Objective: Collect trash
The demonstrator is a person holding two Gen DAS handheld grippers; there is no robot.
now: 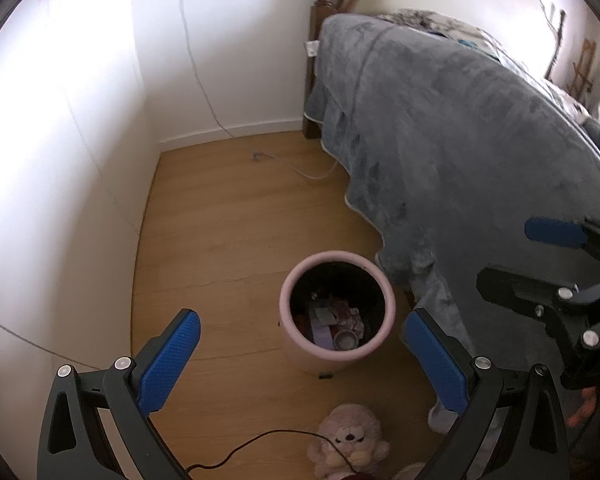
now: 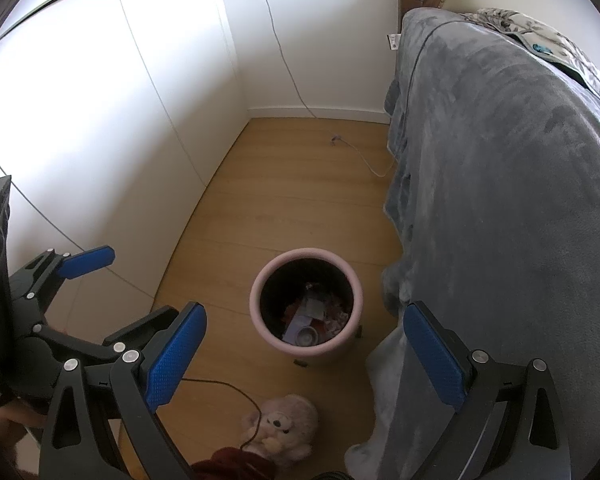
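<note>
A pink round trash bin stands on the wooden floor beside the bed; it also shows in the right wrist view. Paper scraps and wrappers lie in its bottom, also seen in the right wrist view. My left gripper is open and empty, held high above the bin. My right gripper is open and empty too, level with it on the right. Each gripper shows at the edge of the other's view: the right one and the left one.
A bed with a grey blanket fills the right side. White cupboard doors line the left. A pink plush toy and a black cable lie on the floor in front. A grey cable lies near the far wall.
</note>
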